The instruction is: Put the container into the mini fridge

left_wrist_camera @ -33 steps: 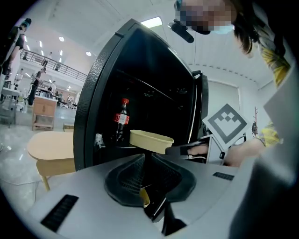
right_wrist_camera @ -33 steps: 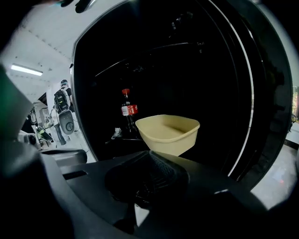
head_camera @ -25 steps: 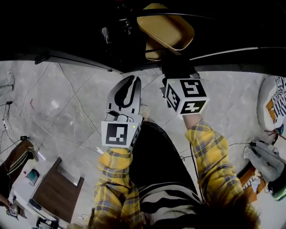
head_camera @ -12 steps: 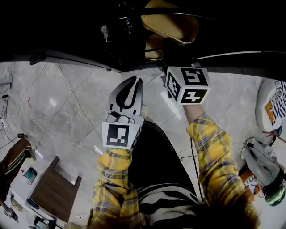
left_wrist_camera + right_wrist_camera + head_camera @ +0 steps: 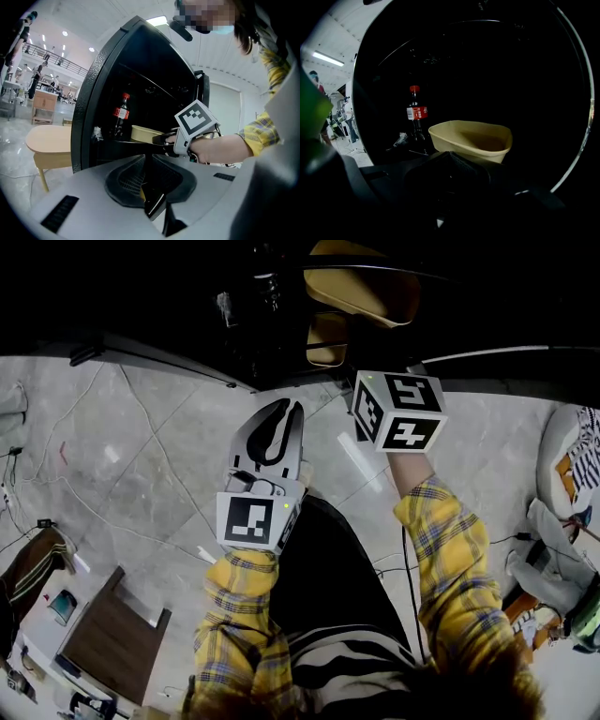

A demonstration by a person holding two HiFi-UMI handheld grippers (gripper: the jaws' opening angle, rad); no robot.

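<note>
The tan oval container (image 5: 471, 138) is inside the open black mini fridge (image 5: 140, 61), level with a wire shelf. My right gripper (image 5: 450, 157) is shut on its near rim. The left gripper view shows that gripper (image 5: 159, 138) reaching into the fridge at the container (image 5: 144, 133). In the head view only its marker cube (image 5: 398, 409) shows, below the container (image 5: 361, 292); its jaws are lost in the dark. My left gripper (image 5: 281, 411) is shut and empty, held over the floor in front of the fridge and left of the right arm.
A cola bottle (image 5: 415, 115) stands on the fridge shelf just left of the container. A low round wooden table (image 5: 47, 140) stands left of the fridge. Cables (image 5: 141, 427) run over the marble floor, a dark wooden stand (image 5: 108, 643) is at lower left, and bags (image 5: 562, 559) lie at right.
My right gripper's cube has moved up and a little right toward the fridge, and the container has gone deeper with it. The left gripper has barely moved.
</note>
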